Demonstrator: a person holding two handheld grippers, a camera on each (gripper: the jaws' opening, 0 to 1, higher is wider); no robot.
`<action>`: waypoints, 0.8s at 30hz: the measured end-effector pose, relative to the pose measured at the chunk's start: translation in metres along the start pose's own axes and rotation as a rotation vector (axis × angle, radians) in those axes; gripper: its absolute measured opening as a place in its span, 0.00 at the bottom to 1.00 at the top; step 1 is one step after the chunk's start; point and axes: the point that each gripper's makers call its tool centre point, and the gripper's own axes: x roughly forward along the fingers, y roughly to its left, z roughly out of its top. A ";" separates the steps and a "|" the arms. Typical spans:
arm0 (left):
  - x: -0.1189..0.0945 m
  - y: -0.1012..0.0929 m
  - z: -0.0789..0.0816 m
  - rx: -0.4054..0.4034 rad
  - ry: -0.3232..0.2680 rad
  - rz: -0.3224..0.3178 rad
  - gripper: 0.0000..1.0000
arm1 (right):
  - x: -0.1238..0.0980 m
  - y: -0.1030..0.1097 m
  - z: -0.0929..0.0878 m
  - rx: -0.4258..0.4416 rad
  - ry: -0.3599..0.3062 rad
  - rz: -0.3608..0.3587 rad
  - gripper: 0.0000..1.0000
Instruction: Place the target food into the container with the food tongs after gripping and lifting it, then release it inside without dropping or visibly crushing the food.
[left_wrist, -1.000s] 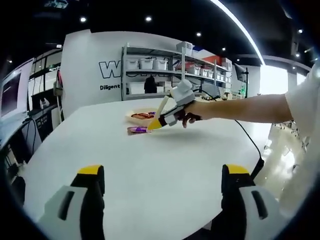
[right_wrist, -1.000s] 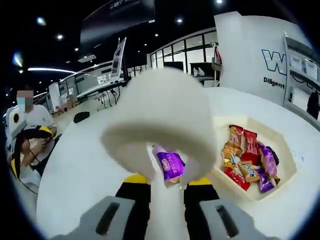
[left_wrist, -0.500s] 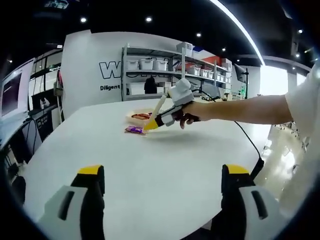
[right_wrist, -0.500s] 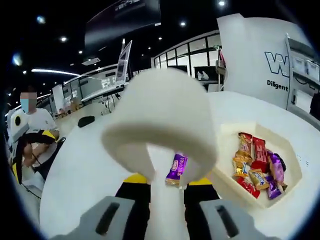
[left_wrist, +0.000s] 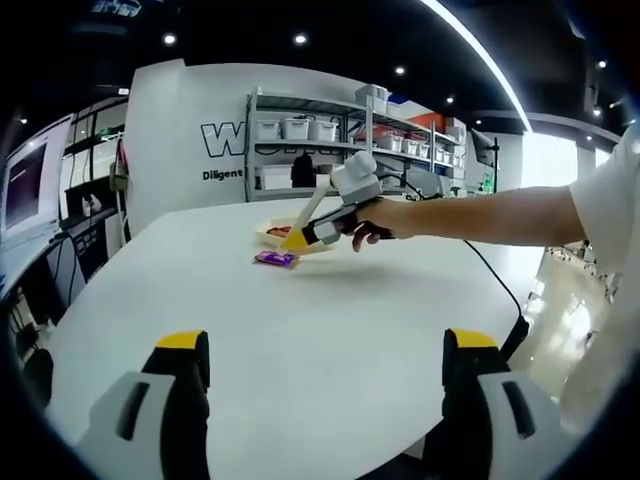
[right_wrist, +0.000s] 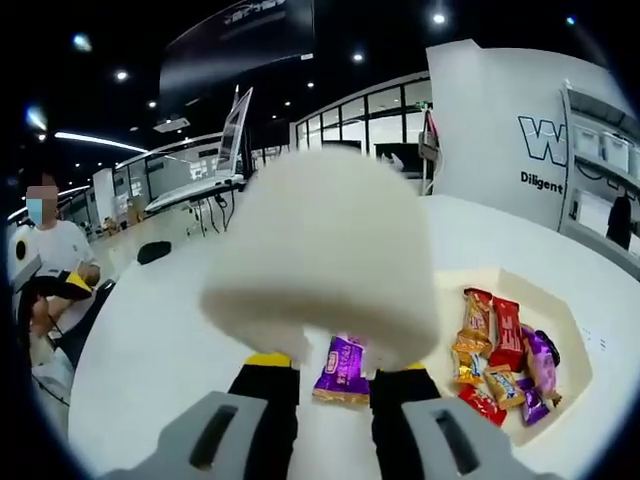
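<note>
My right gripper (right_wrist: 323, 385) clamps cream plastic food tongs (right_wrist: 325, 265); purple foil-wrapped candy (right_wrist: 340, 369) lies ungripped on the white table (right_wrist: 150, 350) just ahead, beside the cream candy-filled tray (right_wrist: 572, 345). Left gripper (left_wrist: 325, 380) wide open, empty. Pickup, lift, placing remain.

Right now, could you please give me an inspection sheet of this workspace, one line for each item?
Surface: white table, bare near the left hand-held gripper.
Job's things: purple snack lies flat on the table, outside the tray; the tray holds several wrapped snacks.
Tongs: cream, held in the right hand-held gripper, raised above the purple snack.
Clutter: nothing seen on the table.
Grippers: left open, holding nothing; right shut on the tongs.
Cables: one black cable runs across the table's far side.
Surroundings: shelves with bins, seated person at a distance.
</note>
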 end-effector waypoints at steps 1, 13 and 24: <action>0.000 0.001 0.000 0.000 0.000 0.001 0.95 | 0.001 -0.002 0.000 -0.001 0.000 -0.008 0.20; -0.003 0.006 -0.002 -0.004 0.003 0.008 0.95 | 0.011 -0.010 -0.004 -0.016 0.011 -0.033 0.21; -0.004 0.010 -0.004 -0.013 0.007 0.012 0.95 | 0.019 -0.009 -0.006 -0.044 0.020 -0.041 0.22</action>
